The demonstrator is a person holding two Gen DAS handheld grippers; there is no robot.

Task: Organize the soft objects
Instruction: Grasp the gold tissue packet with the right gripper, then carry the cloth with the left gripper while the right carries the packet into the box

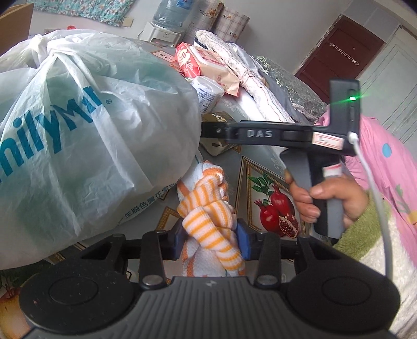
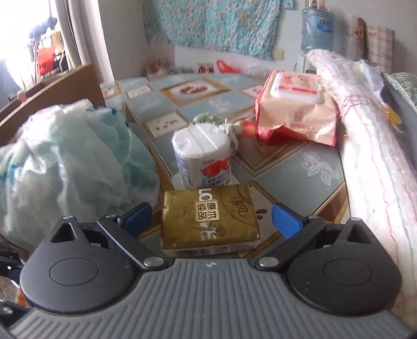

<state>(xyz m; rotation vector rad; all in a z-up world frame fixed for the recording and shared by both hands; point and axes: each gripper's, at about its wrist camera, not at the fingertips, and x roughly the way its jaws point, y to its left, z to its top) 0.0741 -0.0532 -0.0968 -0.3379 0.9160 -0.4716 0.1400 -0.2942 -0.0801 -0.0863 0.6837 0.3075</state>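
In the left wrist view my left gripper is shut on an orange-and-white striped towel, whose bunched folds rise between the blue pads. A big white plastic bag bulges just left of it. The right gripper's body crosses that view, held by a hand. In the right wrist view my right gripper stands wide open over the table. A gold tissue pack lies between its fingers, untouched by the pads. Behind it stand a white wipes canister and a pink wipes pack.
The patterned table cover bears the items. A rolled quilt lies along the right edge. The plastic bag fills the left side. A water dispenser stands at the back, a person's pink sleeve at right.
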